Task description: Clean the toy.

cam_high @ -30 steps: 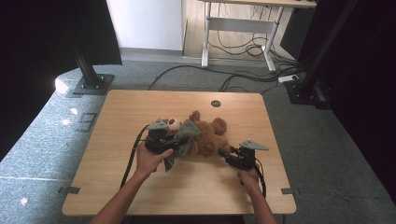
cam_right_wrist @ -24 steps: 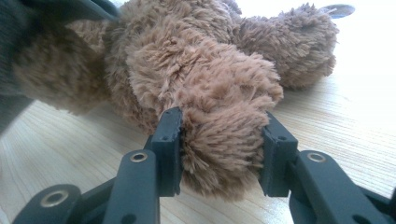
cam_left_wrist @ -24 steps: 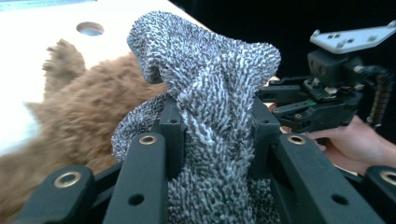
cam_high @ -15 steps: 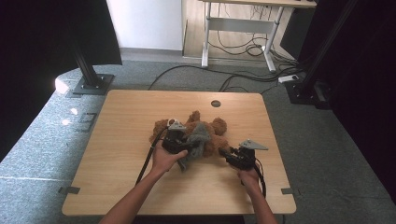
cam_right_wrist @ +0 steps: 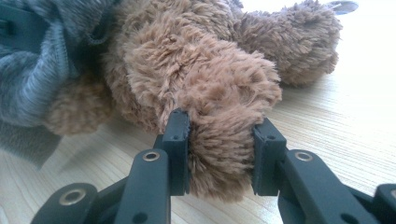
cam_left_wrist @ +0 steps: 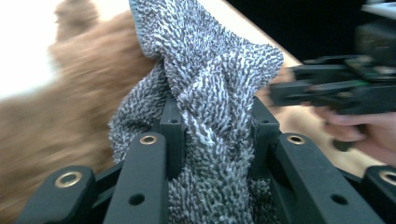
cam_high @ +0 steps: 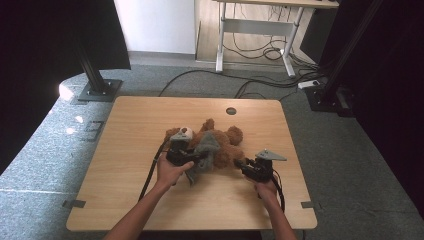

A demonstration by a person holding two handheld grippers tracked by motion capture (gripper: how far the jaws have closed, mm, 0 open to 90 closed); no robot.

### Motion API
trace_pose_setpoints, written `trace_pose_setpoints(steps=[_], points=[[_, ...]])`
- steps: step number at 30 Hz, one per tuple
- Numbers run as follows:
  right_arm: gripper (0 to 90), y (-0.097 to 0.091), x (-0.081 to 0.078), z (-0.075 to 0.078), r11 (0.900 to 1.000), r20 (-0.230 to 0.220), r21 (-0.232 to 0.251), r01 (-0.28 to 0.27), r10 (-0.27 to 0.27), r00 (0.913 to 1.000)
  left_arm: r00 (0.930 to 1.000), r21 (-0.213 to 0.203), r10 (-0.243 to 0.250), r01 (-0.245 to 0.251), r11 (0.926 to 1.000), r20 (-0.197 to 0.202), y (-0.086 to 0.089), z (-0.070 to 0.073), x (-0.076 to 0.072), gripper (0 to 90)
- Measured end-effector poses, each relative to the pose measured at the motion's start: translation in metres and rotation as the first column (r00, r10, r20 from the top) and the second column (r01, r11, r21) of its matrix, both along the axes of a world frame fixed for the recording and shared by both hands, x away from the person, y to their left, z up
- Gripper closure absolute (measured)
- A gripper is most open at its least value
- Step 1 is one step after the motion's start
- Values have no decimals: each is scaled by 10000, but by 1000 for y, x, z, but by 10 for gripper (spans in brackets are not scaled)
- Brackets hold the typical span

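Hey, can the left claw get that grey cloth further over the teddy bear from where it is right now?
Probably yes. The left claw is clamped on the grey cloth, which already lies against the teddy bear. The right claw grips a plush limb at the near side, steadying it without blocking the path.

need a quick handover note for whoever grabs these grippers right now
Left gripper: shut on the grey cloth, bunched between its fingers and draped against the teddy bear.
Right gripper: jaws have just been closing, fingers pressing a paw of the teddy bear at its near end.
Bear lies mid-table, cloth over its middle.
Done: both grips are on.
Left: probably working the cloth on or off the bear; which one is unclear.
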State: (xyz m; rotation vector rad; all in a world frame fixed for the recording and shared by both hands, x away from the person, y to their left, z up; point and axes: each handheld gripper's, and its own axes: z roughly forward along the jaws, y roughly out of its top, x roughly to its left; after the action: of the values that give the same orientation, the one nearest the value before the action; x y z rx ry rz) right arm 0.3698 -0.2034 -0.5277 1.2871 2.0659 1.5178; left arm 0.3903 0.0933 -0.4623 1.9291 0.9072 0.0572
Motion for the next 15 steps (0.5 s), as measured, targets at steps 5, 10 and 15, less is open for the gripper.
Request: trace_pose_setpoints(steps=[5,10,15], points=[[654,0,-1,1,10000,24,35,-3,3,10000,9962,252,-851,846,9961,182,-46,9,0,659],[662,1,-2,1,10000,75,-48,-44,45,10000,9943,786,-1048,1060,9913,-191,-80,-3,8,659],[682,2,-2,0,9990,145,-438,-46,52,9999,9945,850,-885,931,9920,-557,-80,-17,13,663]])
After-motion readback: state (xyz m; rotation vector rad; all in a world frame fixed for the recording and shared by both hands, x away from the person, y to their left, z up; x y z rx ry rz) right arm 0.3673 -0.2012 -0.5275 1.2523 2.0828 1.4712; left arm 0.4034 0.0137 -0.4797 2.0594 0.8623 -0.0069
